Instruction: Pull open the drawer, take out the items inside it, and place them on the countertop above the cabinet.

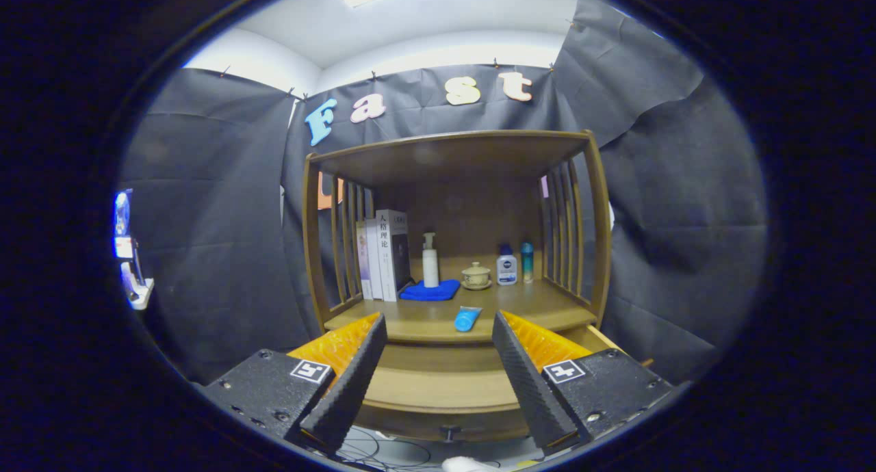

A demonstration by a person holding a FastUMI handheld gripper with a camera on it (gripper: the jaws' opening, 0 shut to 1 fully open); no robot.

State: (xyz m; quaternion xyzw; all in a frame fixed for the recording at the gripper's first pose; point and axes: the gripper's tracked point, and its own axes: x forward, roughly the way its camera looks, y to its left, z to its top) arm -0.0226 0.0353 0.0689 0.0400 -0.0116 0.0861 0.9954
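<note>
A wooden cabinet (452, 150) stands ahead with a slatted shelf bay over its countertop (547, 311). Below the countertop the drawer (438, 390) is pulled out toward me, its knob (448, 432) at the front; the part of its floor between my fingers is bare wood. A small blue tube (467, 318) lies on the countertop's front edge, just beyond and between the fingertips. My gripper (438, 318) hovers over the drawer, open, with nothing between its fingers.
Further back on the countertop stand upright books (383, 253), a white pump bottle (430, 260) on a blue cloth (430, 292), a lidded cup (475, 276), a white bottle (506, 267) and a teal bottle (527, 261). Cables (383, 451) lie on the floor below.
</note>
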